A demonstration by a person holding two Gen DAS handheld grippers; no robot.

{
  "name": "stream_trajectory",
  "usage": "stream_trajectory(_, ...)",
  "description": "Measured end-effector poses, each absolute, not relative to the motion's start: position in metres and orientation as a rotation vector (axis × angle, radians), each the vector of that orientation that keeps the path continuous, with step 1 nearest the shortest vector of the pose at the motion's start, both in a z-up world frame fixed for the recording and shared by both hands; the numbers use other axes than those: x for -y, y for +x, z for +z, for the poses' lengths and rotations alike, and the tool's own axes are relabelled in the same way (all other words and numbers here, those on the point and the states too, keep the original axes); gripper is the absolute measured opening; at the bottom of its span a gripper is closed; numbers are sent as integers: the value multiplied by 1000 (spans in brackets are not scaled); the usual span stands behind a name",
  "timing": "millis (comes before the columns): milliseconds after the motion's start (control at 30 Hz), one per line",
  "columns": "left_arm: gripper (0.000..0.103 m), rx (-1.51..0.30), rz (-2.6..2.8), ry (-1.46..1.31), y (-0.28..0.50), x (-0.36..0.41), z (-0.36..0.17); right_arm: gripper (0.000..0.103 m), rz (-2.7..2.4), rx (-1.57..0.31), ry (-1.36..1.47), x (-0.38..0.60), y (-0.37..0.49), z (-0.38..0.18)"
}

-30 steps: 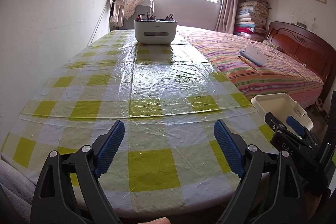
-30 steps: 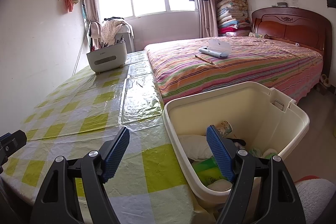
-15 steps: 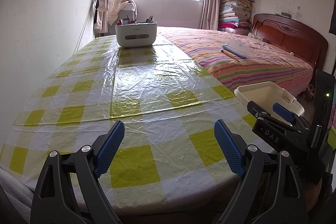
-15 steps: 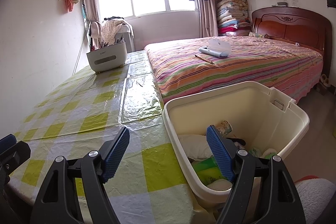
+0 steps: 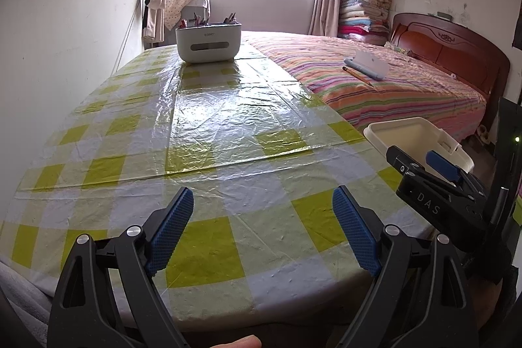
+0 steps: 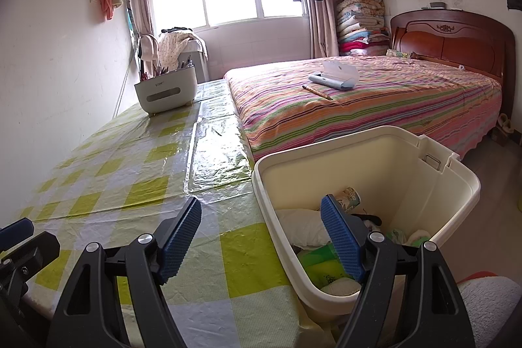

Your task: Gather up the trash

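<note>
A cream plastic bin (image 6: 424, 181) stands beside the table's right edge and holds trash: a paper cup (image 6: 349, 196), white and green wrappers (image 6: 323, 263). It also shows in the left wrist view (image 5: 404, 132). My right gripper (image 6: 261, 234) is open and empty, with one finger over the table edge and the other over the bin. My left gripper (image 5: 262, 227) is open and empty above the near end of the table (image 5: 212, 126), which has a yellow-checked plastic cover. The right gripper's body shows in the left wrist view (image 5: 437, 194).
A white desk organiser (image 5: 208, 41) with pens stands at the table's far end. A striped bed (image 6: 375, 106) lies to the right with a pencil case (image 6: 332, 79) and pencil on it. A wall runs along the table's left side.
The left gripper has pulled back and risen a little, so more of the table and the right gripper show. The right gripper has barely moved. Both stay open.
</note>
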State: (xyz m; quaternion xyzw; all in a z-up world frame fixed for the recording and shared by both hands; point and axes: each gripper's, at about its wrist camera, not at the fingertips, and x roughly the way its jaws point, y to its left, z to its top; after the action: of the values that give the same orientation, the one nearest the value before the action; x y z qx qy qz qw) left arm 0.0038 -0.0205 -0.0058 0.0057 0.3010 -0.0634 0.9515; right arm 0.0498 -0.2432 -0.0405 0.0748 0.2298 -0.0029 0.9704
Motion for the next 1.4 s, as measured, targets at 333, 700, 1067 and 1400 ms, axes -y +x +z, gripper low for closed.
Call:
stream_trajectory(333, 86, -629, -131, 25, 6, 24, -10, 74, -7, -465, 151, 243, 50, -41)
stream_trajectory(700, 86, -633, -132, 42, 5, 27, -12, 74, -7, -466, 151, 243, 50, -41)
stream_trajectory(1067, 96, -626, -135, 57, 3, 30, -11, 74, -4, -469, 149, 242, 51, -41)
stream_trajectory(1400, 96, -613, -164, 48, -1, 31, -11, 74, -1, -472, 149, 242, 51, -42)
